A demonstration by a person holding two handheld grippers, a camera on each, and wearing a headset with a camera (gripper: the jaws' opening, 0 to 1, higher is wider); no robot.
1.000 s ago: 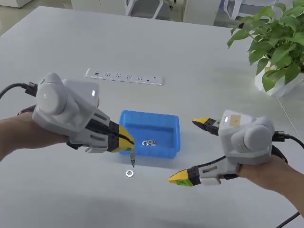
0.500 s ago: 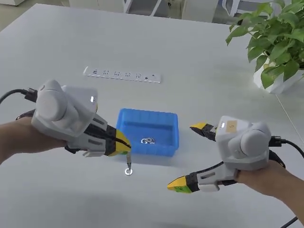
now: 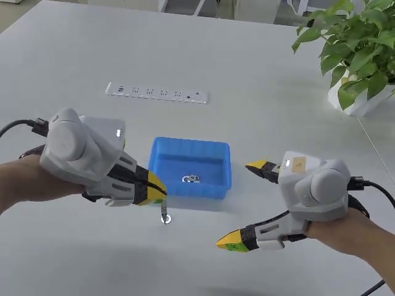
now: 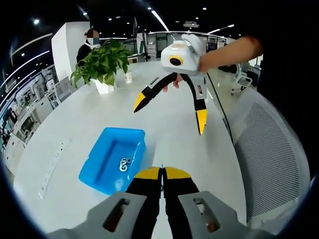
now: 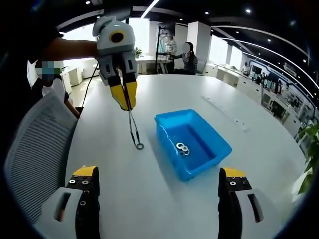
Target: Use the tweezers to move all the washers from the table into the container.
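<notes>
On the left of the head view, the left gripper (image 3: 158,190) is held in a hand low over the pale surface (image 3: 74,259), its yellow-tipped jaws pressed together on a pair of tweezers (image 3: 165,208). The tweezers point down from the jaws, and their tips reach a single washer (image 3: 166,219) lying flat on the surface just in front of the near wall of the container (image 3: 192,192) (whether the tips actually pinch the washer cannot be told, though the right gripper view shows them meeting its rim). The container is a shallow blue tray standing between the two grippers, and a few washers (image 3: 191,179) lie bunched together on its floor near the middle. Beyond it, well apart, a white power strip (image 3: 155,93) lies flat on the surface. To the right of the container, the right gripper (image 3: 236,205) hangs above the surface with its jaws spread wide and nothing between them, one tip close to the container's right wall and the other lower and nearer the person. At the far right, a leafy green plant (image 3: 355,49) stands in a white pot.
</notes>
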